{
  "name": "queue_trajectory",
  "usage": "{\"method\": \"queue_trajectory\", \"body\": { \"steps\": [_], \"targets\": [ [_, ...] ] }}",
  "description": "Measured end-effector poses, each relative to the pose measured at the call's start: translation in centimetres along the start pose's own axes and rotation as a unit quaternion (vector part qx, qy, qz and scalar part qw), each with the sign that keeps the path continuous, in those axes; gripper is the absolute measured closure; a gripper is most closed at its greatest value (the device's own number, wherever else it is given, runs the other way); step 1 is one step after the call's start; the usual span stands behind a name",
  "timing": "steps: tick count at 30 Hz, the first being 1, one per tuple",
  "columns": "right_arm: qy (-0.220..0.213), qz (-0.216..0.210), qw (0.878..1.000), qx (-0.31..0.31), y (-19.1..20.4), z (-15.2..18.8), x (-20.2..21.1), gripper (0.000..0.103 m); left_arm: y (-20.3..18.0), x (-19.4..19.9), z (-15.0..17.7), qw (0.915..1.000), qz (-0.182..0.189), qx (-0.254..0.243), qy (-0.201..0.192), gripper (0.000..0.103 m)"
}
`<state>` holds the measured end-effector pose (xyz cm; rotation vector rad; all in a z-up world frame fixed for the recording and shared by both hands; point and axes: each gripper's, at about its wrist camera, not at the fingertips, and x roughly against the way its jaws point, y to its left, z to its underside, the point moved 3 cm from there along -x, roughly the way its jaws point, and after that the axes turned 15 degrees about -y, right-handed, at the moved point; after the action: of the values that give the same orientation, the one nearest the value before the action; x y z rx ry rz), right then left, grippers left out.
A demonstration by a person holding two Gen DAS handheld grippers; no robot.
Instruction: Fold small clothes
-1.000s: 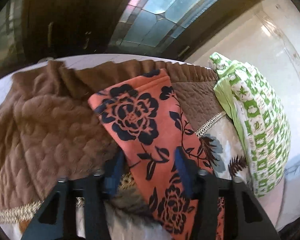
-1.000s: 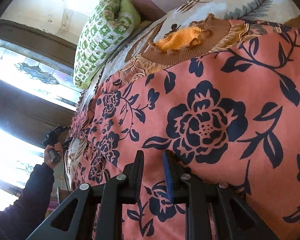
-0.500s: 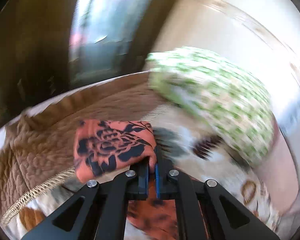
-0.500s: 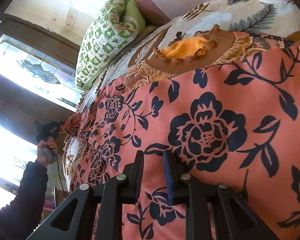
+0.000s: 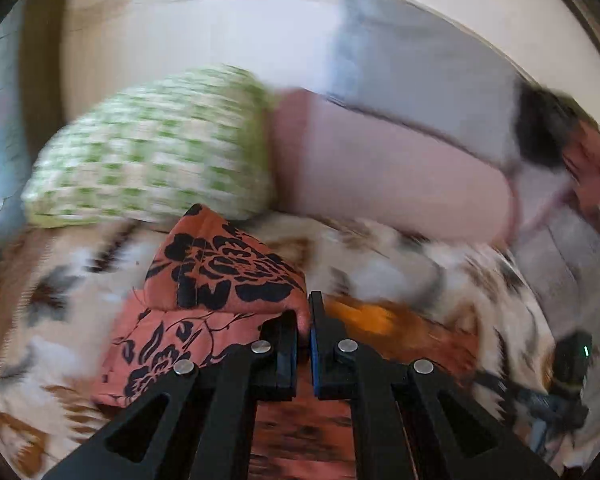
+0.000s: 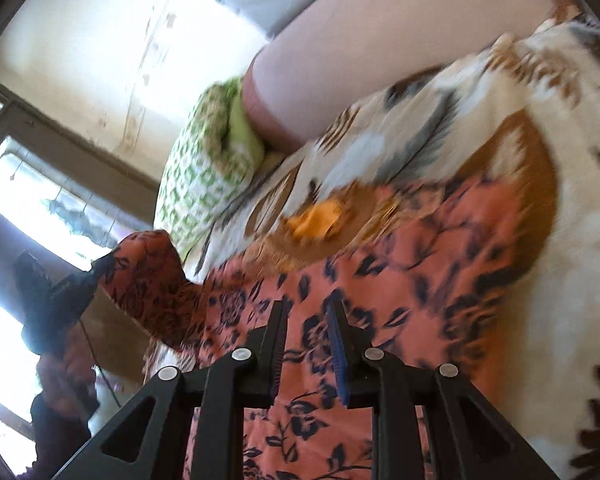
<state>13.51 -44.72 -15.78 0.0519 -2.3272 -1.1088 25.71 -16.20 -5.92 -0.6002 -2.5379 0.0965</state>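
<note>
A salmon-orange cloth with dark navy flowers (image 5: 228, 272) lies on a leaf-patterned bedspread (image 5: 380, 264). My left gripper (image 5: 303, 316) is shut on one end of the floral cloth and holds it lifted and folded over the rest. In the right wrist view that lifted end (image 6: 148, 280) hangs from the left gripper (image 6: 80, 280) at the far left. My right gripper (image 6: 306, 312) sits low over the near part of the floral cloth (image 6: 380, 300), its jaws a little apart with cloth showing between them. A brown and orange knitted piece (image 6: 320, 224) lies beyond the cloth.
A green-and-white patterned pillow (image 5: 152, 152) and a pink bolster (image 5: 380, 172) lie along the back by the wall. A grey cushion (image 5: 420, 80) stands behind them. A window (image 6: 28, 208) is at the left. The bedspread (image 6: 540, 120) reaches to the right.
My left gripper has shut on the cloth's far end, lifted it and swung it right toward my right gripper. The right gripper has shifted slightly; both views are blurred by motion.
</note>
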Motion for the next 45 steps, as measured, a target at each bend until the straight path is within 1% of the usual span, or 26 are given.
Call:
{"method": "queue_trajectory", "body": {
  "steps": [3, 4, 5, 6, 7, 8, 9, 10, 11, 12, 14, 16, 18, 20, 22, 27, 29, 31, 32, 34, 36, 38, 40, 42, 44, 45],
  "targets": [
    [-0.022, 0.02, 1.0, -0.004, -1.3, -1.5, 1.6, 0.08, -6.7, -2.0, 2.9, 0.998, 0.045, -0.016, 0.042, 0.098],
    [-0.03, 0.026, 0.999, -0.007, -1.8, -2.0, 2.1, 0.08, -9.2, -2.9, 4.3, 0.9957, 0.061, -0.027, 0.065, 0.098],
    [-0.04, 0.035, 0.999, -0.011, -2.3, -2.5, 2.8, 0.08, -10.9, -3.4, 5.4, 0.9932, 0.07, -0.035, 0.086, 0.091],
    [-0.048, 0.042, 0.998, -0.015, -2.9, -2.9, 3.3, 0.08, -12.2, -3.8, 6.5, 0.99, 0.076, -0.044, 0.11, 0.078],
    [-0.053, 0.048, 0.997, -0.017, -3.2, -3.2, 3.6, 0.079, -12.9, -4.1, 7.2, 0.9876, 0.082, -0.05, 0.124, 0.072],
    [-0.057, 0.055, 0.997, -0.017, -3.6, -3.5, 3.9, 0.078, -13.3, -3.8, 7.7, 0.9854, 0.097, -0.054, 0.129, 0.063],
    [-0.058, 0.059, 0.996, -0.016, -3.7, -3.6, 4.1, 0.073, -13.3, -3.4, 7.7, 0.9844, 0.108, -0.059, 0.125, 0.054],
    [-0.058, 0.061, 0.996, -0.015, -3.7, -3.7, 4.2, 0.063, -12.9, -2.5, 7.4, 0.9851, 0.112, -0.063, 0.115, 0.05],
    [-0.058, 0.06, 0.996, -0.016, -3.6, -3.7, 4.2, 0.052, -12.2, -2.5, 6.7, 0.9866, 0.11, -0.063, 0.103, 0.043],
    [-0.058, 0.057, 0.996, -0.018, -3.5, -3.7, 4.2, 0.033, -11.1, -1.8, 6.0, 0.9889, 0.105, -0.059, 0.086, 0.037],
    [-0.064, 0.051, 0.996, -0.02, -2.9, -3.6, 4.1, 0.031, -7.9, -0.7, 4.4, 0.9945, 0.078, -0.041, 0.056, 0.031],
    [-0.053, 0.044, 0.998, -0.012, -2.3, -3.3, 3.6, 0.031, -3.5, -0.8, 3.4, 0.9981, 0.026, -0.021, 0.052, 0.029],
    [-0.034, 0.048, 0.998, 0.004, -1.4, -2.6, 2.8, 0.031, 0.5, -0.9, 3.2, 0.9981, -0.028, -0.016, 0.053, 0.03],
    [-0.014, 0.06, 0.998, 0.019, -0.9, -1.6, 1.8, 0.031, 5.2, -1.1, 3.7, 0.9944, -0.088, -0.014, 0.057, 0.03],
    [0.01, 0.059, 0.998, 0.012, -0.9, -0.6, 0.5, 0.033, 9.1, -1.3, 4.7, 0.9882, -0.137, -0.003, 0.068, 0.03],
    [0.034, 0.049, 0.997, -0.041, -2.6, 0.9, -2.8, 0.036, 15.0, -2.2, 7.0, 0.9758, -0.196, 0.026, 0.093, 0.03],
    [0.047, 0.038, 0.997, -0.048, -2.7, 1.6, -4.3, 0.043, 16.3, -2.6, 7.9, 0.9712, -0.211, 0.034, 0.105, 0.03],
    [0.061, 0.044, 0.997, -0.035, -2.4, 2.2, -5.4, 0.066, 17.2, -3.4, 9.1, 0.9657, -0.222, 0.033, 0.131, 0.03],
    [0.066, 0.056, 0.996, -0.018, -2.2, 2.4, -5.7, 0.069, 17.4, -3.9, 9.7, 0.9626, -0.226, 0.031, 0.146, 0.03],
    [0.062, 0.07, 0.996, 0.004, -1.9, 2.2, -5.5, 0.078, 17.3, -4.2, 10.0, 0.9637, -0.221, 0.035, 0.146, 0.03],
    [0.039, 0.085, 0.995, 0.029, -1.5, 1.3, -4.4, 0.086, 16.7, -4.1, 9.8, 0.9655, -0.218, 0.027, 0.14, 0.031],
    [-0.005, 0.106, 0.992, 0.063, -0.8, -0.2, -2.7, 0.087, 15.8, -4.2, 9.3, 0.9689, -0.209, 0.021, 0.131, 0.031],
    [-0.048, 0.13, 0.987, 0.083, -0.7, -1.9, -1.0, 0.088, 14.3, -4.1, 8.6, 0.976, -0.181, 0.015, 0.121, 0.03],
    [-0.058, 0.152, 0.983, 0.083, -1.7, -2.8, -0.4, 0.088, 13.3, -4.5, 8.6, 0.9782, -0.167, -0.002, 0.124, 0.03],
    [-0.056, 0.164, 0.982, 0.068, -3.2, -3.0, -0.3, 0.088, 12.8, -5.4, 9.1, 0.9742, -0.173, -0.033, 0.141, 0.03],
    [-0.044, 0.146, 0.988, 0.036, -3.8, -3.0, -0.7, 0.084, 12.9, -6.3, 10.0, 0.9689, -0.178, -0.045, 0.165, 0.03]
  ]
}}
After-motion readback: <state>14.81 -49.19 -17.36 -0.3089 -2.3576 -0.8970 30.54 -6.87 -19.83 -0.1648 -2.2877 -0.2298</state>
